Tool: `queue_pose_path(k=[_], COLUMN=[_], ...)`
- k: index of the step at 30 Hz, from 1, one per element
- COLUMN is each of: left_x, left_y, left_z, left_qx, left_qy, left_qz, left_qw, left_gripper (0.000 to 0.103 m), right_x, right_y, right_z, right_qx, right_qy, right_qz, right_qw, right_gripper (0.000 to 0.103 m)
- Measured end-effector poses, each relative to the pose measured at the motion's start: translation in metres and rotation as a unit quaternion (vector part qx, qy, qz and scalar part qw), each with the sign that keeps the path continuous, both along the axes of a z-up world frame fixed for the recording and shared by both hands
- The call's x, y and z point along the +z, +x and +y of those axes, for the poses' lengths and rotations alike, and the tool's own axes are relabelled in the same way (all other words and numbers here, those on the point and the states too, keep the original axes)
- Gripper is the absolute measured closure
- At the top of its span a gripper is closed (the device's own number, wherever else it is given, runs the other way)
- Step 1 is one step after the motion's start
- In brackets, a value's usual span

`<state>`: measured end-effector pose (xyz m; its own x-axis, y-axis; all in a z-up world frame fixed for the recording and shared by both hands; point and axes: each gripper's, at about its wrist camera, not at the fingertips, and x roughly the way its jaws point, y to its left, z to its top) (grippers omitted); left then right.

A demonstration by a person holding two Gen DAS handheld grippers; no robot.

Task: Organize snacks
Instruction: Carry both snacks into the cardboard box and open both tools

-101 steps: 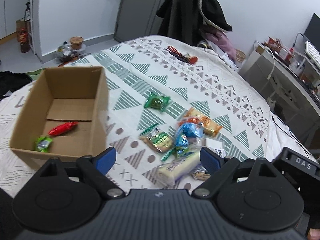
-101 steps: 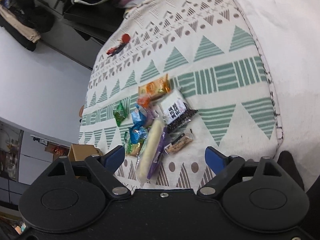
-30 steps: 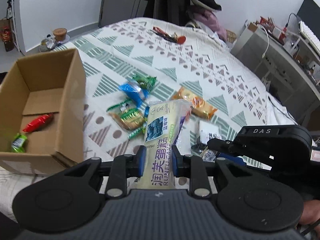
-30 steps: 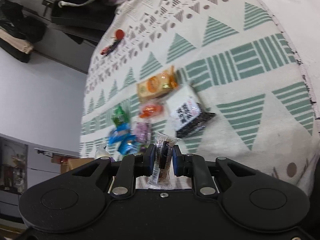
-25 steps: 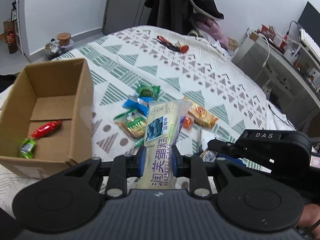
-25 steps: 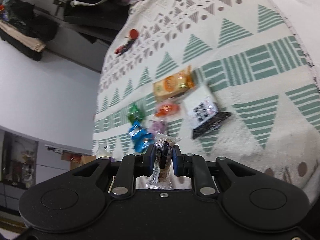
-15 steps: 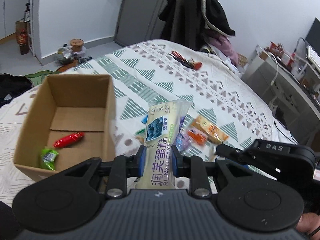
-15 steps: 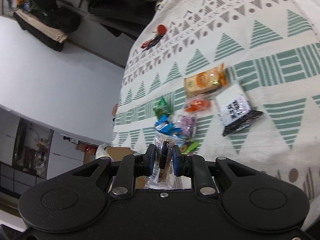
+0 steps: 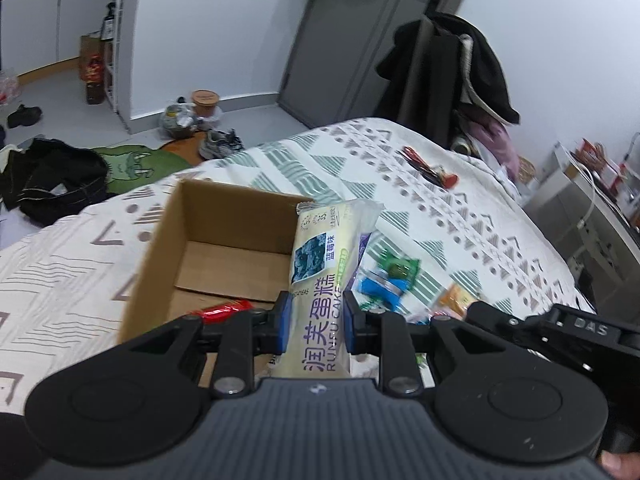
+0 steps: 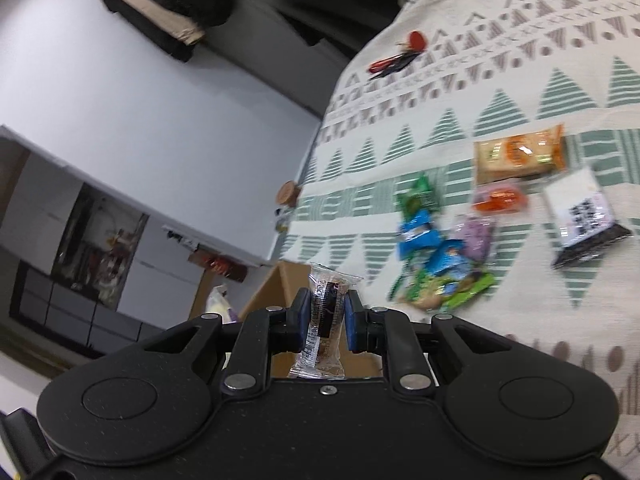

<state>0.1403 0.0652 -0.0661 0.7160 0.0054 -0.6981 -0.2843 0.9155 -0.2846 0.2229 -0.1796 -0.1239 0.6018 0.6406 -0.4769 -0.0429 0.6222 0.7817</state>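
Patterned bedspread; left fingers pinch glossy cake packet, right fingers crinkly clear wrapper.

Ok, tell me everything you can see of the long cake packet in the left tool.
The cake packet is a long, pale cream plastic wrapper with a blueberry picture, purple Chinese print and "RUNFU CAKE". It is sealed, with a crimped far end. The left tool is shut on its lower half, blue pads pressing both sides. It points away from the camera, over the near corner of the cardboard box.
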Motion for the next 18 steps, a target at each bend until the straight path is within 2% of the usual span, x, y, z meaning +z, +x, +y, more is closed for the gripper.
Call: queue_pose_path(k=[3,11,18], left_x=[0.000,-0.001,-0.011], left_y=[0.000,0.002,0.008], left_z=[0.014,0.050,0.067], left_qx=[0.014,0.043,0.049], left_qy=[-0.002,-0.011,-0.021], left_qz=[0.003,0.007,0.017], left_qw=[0.9999,0.9990,0.9985], left_gripper=[0.079,0.079,0.078], right_x=[0.006,0.013,0.018], right_y=[-0.002,0.007,0.012], right_z=[0.009,0.037,0.068], right_qx=[0.011,0.038,0.063], right_qy=[-0.003,0.036,0.012], right_qz=[-0.010,-0.003,-0.007], right_qw=[1.000,0.999,0.998], right_gripper=[0.085,0.085,0.085])
